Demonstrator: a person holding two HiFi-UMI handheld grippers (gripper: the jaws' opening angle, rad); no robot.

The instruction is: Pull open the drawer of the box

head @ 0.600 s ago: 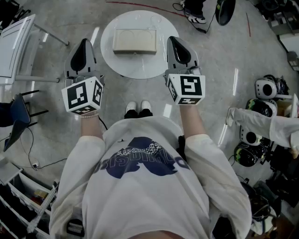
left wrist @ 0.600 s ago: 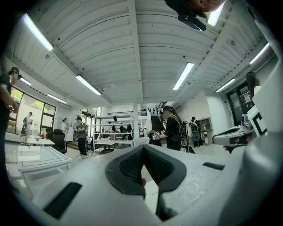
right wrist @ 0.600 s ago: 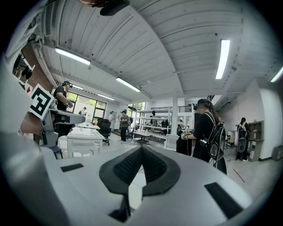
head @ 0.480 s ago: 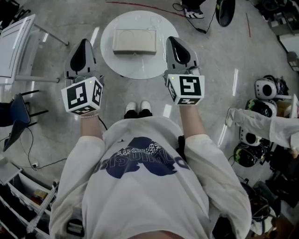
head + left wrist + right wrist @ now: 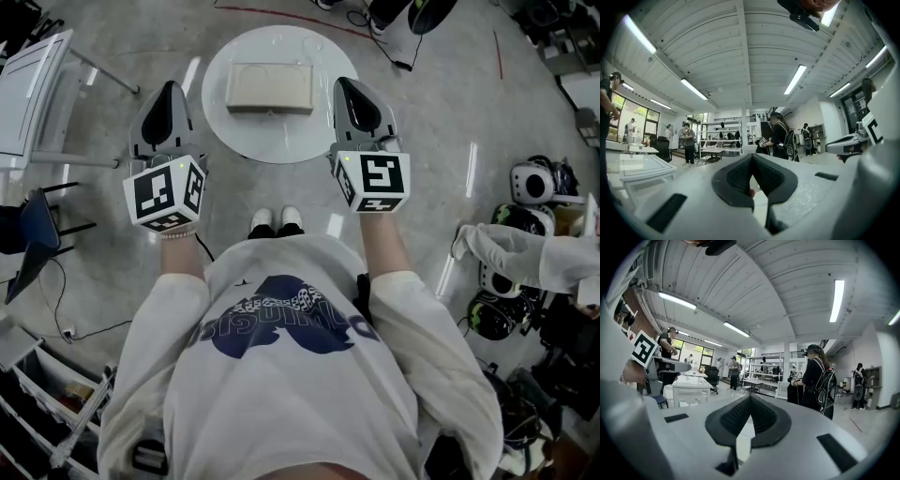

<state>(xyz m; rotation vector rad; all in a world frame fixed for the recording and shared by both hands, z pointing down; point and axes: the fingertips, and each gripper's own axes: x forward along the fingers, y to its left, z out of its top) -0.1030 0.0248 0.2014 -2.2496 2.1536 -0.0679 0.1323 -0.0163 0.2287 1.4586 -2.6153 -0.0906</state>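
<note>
Head view shows the round white table directly in front of the person, centred between both arms, so either tool could probably reach it. The beige box lies near the table's middle, and no drawer is seen pulled out. The left gripper and right gripper flank the table, clear of the box. Both have their jaws fully closed and hold nothing. Their own views face the room, not the box, which suggests a ready stance before the approach.

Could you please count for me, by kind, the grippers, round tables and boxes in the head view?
Grippers: 2, the left gripper and the right gripper
Round table: 1
Box: 1
Total: 4
</note>
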